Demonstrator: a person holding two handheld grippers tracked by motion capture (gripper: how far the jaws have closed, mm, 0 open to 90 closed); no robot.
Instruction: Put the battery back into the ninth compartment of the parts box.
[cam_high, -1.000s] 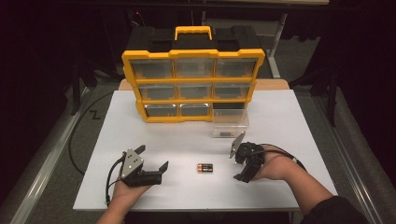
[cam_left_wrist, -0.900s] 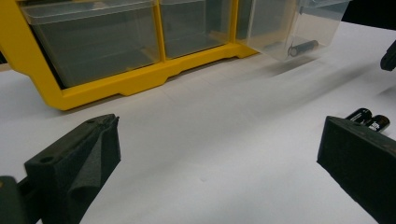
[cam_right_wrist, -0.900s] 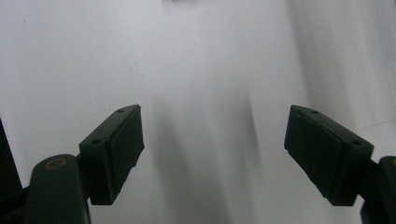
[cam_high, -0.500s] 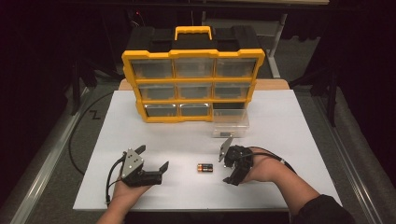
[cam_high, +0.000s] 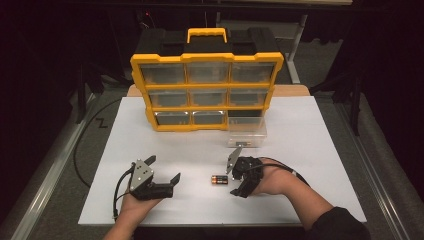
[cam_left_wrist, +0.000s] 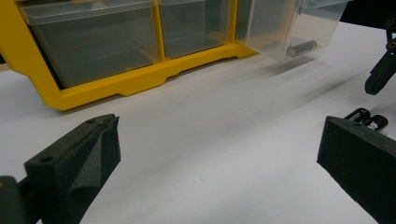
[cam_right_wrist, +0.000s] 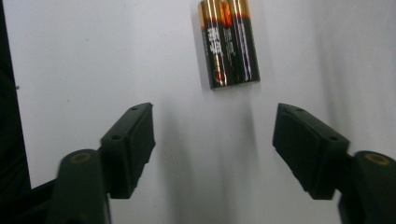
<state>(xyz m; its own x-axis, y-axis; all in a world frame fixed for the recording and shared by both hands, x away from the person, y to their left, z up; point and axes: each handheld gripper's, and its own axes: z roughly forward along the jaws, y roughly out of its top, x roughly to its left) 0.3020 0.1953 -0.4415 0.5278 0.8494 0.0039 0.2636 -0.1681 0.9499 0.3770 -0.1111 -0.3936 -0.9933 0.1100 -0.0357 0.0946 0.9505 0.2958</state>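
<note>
Two black-and-copper batteries (cam_high: 219, 179) lie side by side on the white table (cam_high: 310, 130), near its front edge. In the right gripper view the batteries (cam_right_wrist: 229, 44) sit just beyond my right gripper (cam_right_wrist: 215, 140), which is open and points down at the table. From above, the right gripper (cam_high: 236, 179) stands immediately right of them, apart from them. My left gripper (cam_high: 164, 169) rests open to their left with nothing between its fingers. The left gripper view has the batteries (cam_left_wrist: 369, 120) beside its right jaw.
A yellow drawer organizer (cam_high: 206, 90) with clear drawers stands at the back of the table. One clear drawer (cam_high: 246, 135) is out in front of its lower right slot, with a dark cylinder (cam_left_wrist: 302, 46) inside. A black cable (cam_high: 87, 150) trails off the left edge.
My right gripper has moved left across the table and now stands right beside the batteries. The left gripper and the batteries have not moved.
</note>
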